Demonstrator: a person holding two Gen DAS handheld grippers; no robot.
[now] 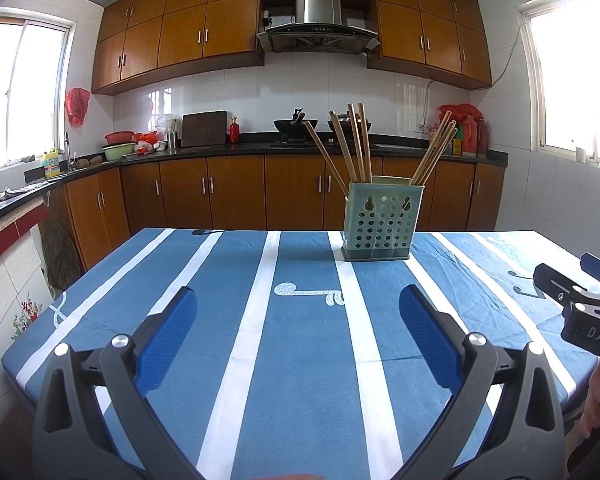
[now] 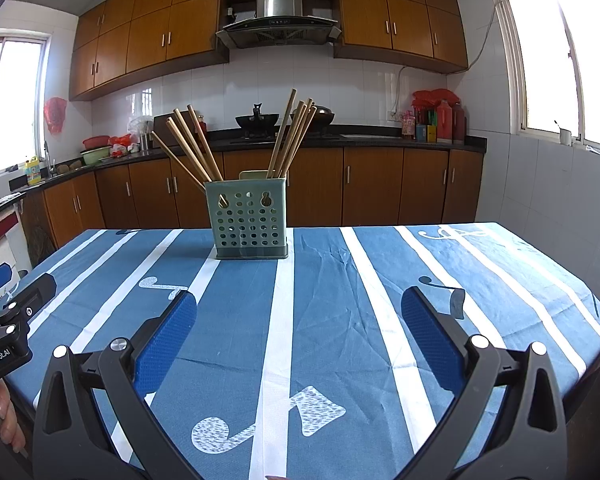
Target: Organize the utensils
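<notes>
A pale green perforated utensil holder (image 1: 382, 222) (image 2: 247, 222) stands upright near the far edge of the table. Several wooden chopsticks (image 1: 354, 146) (image 2: 198, 148) lean out of its left compartment, and several more (image 1: 436, 154) (image 2: 294, 136) out of its right one. My left gripper (image 1: 298, 304) is open and empty, held above the near half of the table. My right gripper (image 2: 299, 306) is open and empty too, level with the left one. Each gripper shows at the edge of the other's view: the right one (image 1: 580, 292), the left one (image 2: 8, 300).
The table carries a blue cloth with white stripes and music notes (image 1: 260, 320) (image 2: 340, 300). Behind it runs a kitchen counter (image 1: 240, 148) with a wok, bowls and bottles. Windows stand at both sides.
</notes>
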